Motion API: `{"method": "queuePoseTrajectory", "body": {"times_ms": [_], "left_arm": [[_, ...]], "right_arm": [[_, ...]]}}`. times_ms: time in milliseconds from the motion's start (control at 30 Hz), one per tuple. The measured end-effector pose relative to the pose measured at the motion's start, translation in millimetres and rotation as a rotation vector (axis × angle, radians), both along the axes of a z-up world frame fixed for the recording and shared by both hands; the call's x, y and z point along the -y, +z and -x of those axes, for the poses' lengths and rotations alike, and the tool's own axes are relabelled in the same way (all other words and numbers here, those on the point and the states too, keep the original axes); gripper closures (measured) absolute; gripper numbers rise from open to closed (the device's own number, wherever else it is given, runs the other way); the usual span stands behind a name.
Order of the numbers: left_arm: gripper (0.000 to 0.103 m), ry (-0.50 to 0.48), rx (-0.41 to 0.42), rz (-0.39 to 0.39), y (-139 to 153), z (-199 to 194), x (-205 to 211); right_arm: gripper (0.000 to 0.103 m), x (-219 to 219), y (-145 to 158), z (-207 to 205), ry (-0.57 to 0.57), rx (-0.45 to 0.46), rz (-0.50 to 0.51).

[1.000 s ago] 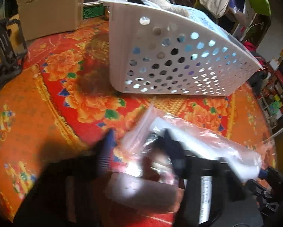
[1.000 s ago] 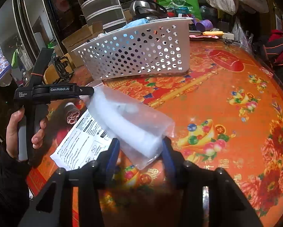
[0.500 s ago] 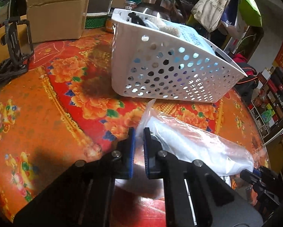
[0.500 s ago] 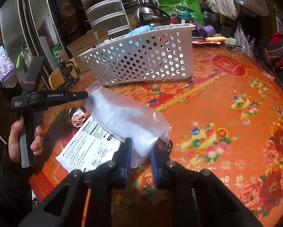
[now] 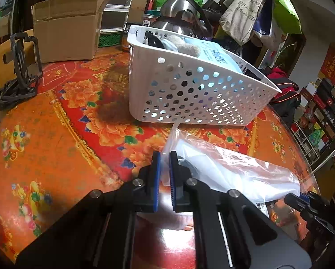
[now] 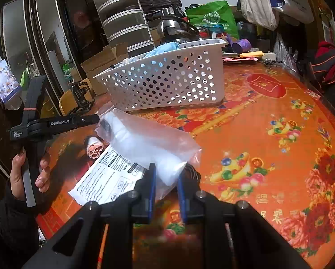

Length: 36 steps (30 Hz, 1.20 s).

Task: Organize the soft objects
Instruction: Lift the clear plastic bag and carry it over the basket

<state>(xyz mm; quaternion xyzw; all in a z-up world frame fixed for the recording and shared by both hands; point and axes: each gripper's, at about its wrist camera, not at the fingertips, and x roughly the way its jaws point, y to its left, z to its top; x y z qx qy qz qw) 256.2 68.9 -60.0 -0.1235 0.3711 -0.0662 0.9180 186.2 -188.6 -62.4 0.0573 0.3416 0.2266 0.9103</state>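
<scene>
Spanning both tongs, the clear plastic bag of white soft stuff (image 6: 145, 143) hangs lengthwise.
Left tongs (image 5: 164, 168) and right tongs (image 6: 166, 179) pinch opposite ends; white perforated plastic basket (image 6: 167, 80) at twelve o'clock.

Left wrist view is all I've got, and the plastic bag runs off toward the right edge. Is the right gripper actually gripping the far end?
Observer: Yes. In the right wrist view the right gripper is shut on the clear plastic bag, pinching its bulging white end.
Operator: Anything lying under the bag that I can't see properly?
Observer: A printed white packet lies flat on the table beneath it.
Operator: Anything else near it?
Observer: A small pink rolled item sits on the table beside that packet, below the left gripper.
</scene>
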Motion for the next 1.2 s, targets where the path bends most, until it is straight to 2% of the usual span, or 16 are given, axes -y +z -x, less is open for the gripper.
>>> {"method": "queuePoseTrajectory", "body": {"times_ms": [333,733,1000,1200], "left_arm": [[0.097,-0.001,0.072,-0.010,14.2,15.1,2.2],[0.097,0.004,0.169,-0.022,60.5,51.9,2.3],[0.097,-0.005,0.237,-0.027,108.0,64.7,9.9],[0.097,0.007,0.256,-0.025,147.6,35.9,14.7]], "right_arm": [[0.088,-2.3,10.5,-2.2,-0.007,0.015,0.024],[0.088,-1.4,44.3,5.7,-0.003,0.087,0.037],[0.088,5.8,81.4,7.3,-0.006,0.153,0.039],[0.089,10.5,130.4,-18.5,-0.014,0.221,0.043]]}}
